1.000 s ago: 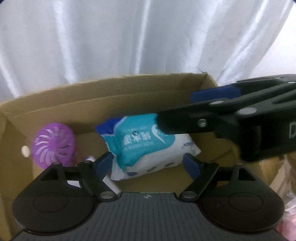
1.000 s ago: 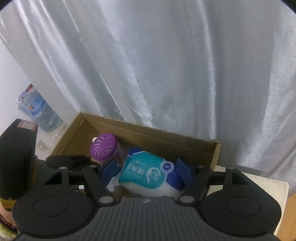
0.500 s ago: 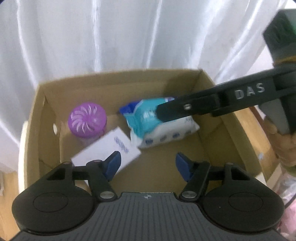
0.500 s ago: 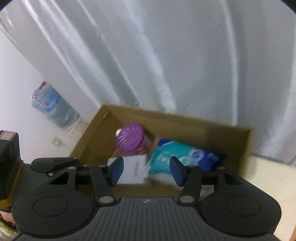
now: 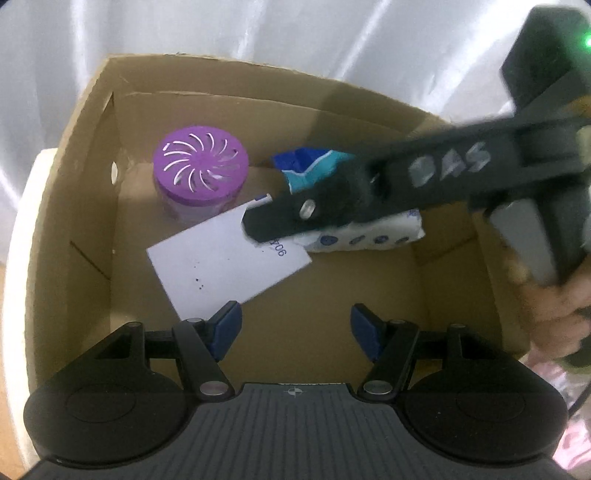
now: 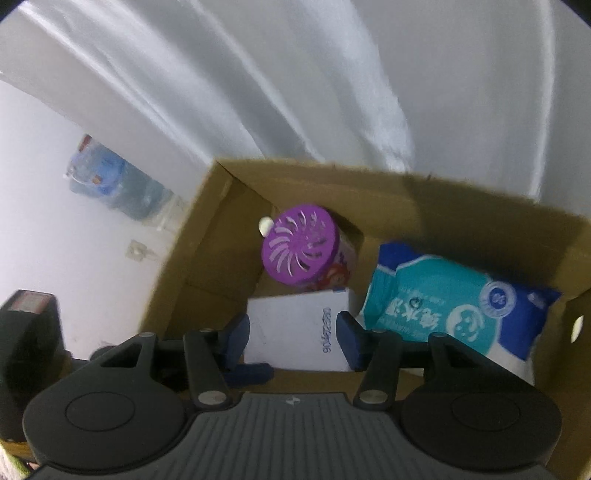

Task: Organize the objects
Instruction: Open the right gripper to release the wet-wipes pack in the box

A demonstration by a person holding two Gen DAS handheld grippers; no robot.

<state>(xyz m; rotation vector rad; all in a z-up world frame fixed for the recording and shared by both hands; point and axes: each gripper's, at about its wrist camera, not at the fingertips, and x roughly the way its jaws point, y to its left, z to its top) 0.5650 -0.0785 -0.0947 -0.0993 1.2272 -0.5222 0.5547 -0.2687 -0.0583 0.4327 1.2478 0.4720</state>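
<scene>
left wrist view: cardboard box (image 5: 85, 192) seen from above, open top. inside: purple-lid jar (image 5: 201, 168) upright near the back left, white card (image 5: 225, 258) lying flat on the box floor in front of the jar, one corner up against the jar, wipes pack (image 5: 364, 234) lying at the back right, its edge touching the card's far corner. left hand-held gripper (image 5: 296, 326) sits over the near part of the box, blue pads wide apart, nothing between them; left pad just beside the card's near corner, contact unclear. right hand-held gripper's black finger (image 5: 306, 216) reaches in from the right, blurred, crossing over the wipes and the card's far corner; a hand (image 5: 554, 306) shows at the right edge on its grip. white curtain (image 5: 258, 33) behind the box. box sits on a pale worktop (image 5: 22, 206), edge visible at left.

right wrist view: right hand-held gripper (image 6: 293, 338) over the box (image 6: 192, 266), pads apart, holding nothing; card (image 6: 299, 328) shows between and beyond the pads, not pinched. jar (image 6: 301, 251) stands behind the card, wipes (image 6: 454, 306) to the right, leaning on the box wall. a blue pad of the left hand-held gripper (image 6: 249, 373) pokes in low at left. water bottle (image 6: 110, 184) against the wall at far left, blurry. curtain (image 6: 332, 92) behind.
</scene>
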